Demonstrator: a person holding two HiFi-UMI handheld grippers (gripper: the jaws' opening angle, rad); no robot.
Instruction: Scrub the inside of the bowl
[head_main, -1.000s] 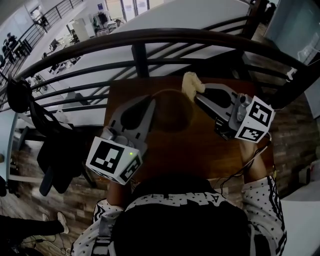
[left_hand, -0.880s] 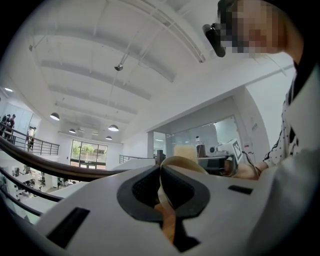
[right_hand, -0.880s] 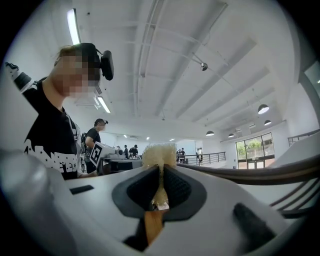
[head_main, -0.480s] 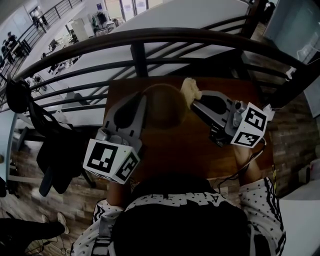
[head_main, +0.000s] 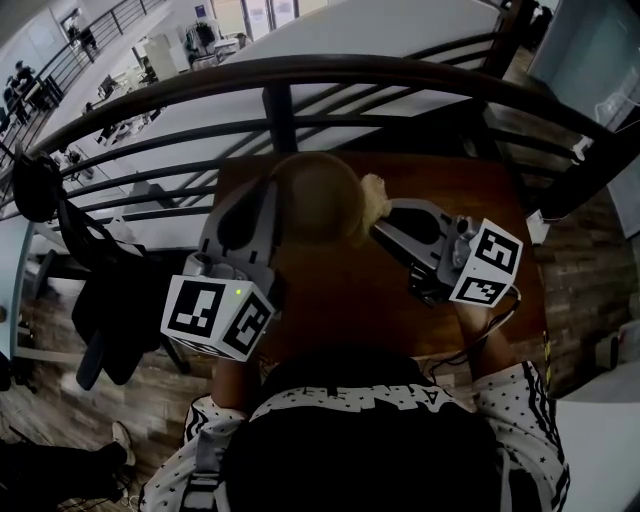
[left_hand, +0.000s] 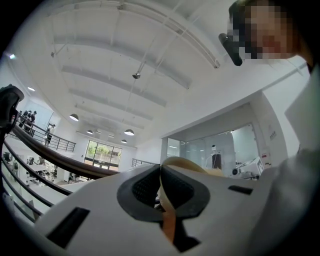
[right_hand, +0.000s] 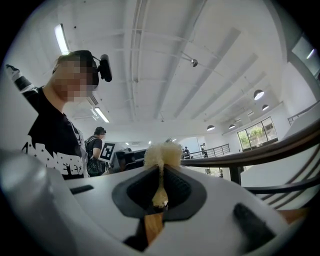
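A tan wooden bowl (head_main: 312, 197) is held tipped over the brown table (head_main: 350, 290). My left gripper (head_main: 272, 188) is shut on its left rim. In the left gripper view the thin rim (left_hand: 184, 162) runs up between the closed pads of the left gripper (left_hand: 162, 180). A pale yellow sponge (head_main: 375, 193) is held at the bowl's right edge, with my right gripper (head_main: 380, 216) shut on it. In the right gripper view the fuzzy sponge (right_hand: 162, 149) sticks out beyond the tips of the right gripper (right_hand: 161, 175). Whether the sponge touches the bowl's inside I cannot tell.
A dark curved railing (head_main: 300, 75) runs just beyond the table's far edge, with an open drop to a lower floor behind it. A black garment (head_main: 110, 300) hangs at the left. The person's torso fills the bottom of the head view.
The bowl has shifted left and tipped up in the left gripper. The right gripper with the sponge has come down and left to the bowl's right edge.
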